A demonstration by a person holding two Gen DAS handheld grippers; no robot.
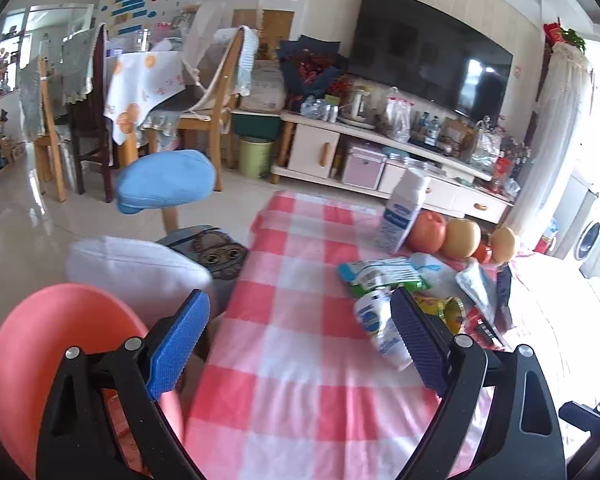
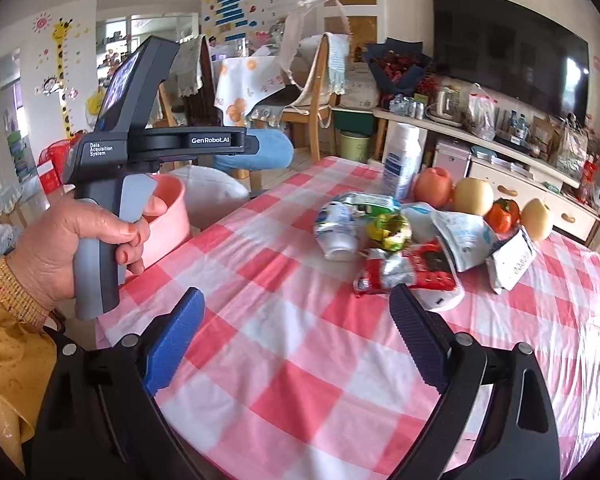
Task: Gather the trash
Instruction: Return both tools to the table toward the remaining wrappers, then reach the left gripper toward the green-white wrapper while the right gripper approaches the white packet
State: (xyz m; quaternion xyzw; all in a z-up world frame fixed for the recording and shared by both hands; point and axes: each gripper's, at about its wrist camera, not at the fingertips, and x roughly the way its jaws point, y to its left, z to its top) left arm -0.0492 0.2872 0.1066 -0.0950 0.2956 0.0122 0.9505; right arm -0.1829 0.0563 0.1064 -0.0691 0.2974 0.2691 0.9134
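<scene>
Both the left gripper (image 1: 300, 344) and the right gripper (image 2: 296, 340) stand spread, empty. The trash — a crushed white-and-blue plastic bottle (image 2: 337, 228) amid crumpled red and yellow foil wrappers (image 2: 404, 268) — lies at twelve o'clock on the red-checked tablecloth (image 2: 300, 380). Best to pinch the bottle across its flattened waist. The round pink plastic basin (image 1: 60, 340) waits at nine o'clock beyond the table's edge — open cloth between.

A heap of crumpled wrappers (image 2: 404, 248) lies mid-bench on the checked cloth: a squashed white-and-blue cup (image 2: 338, 228) on its side at the left, a yellow-green wad (image 2: 392, 230) beside it, a red-and-silver packet (image 2: 404, 274) nearest, white pouches (image 2: 466, 240) to the right.
</scene>
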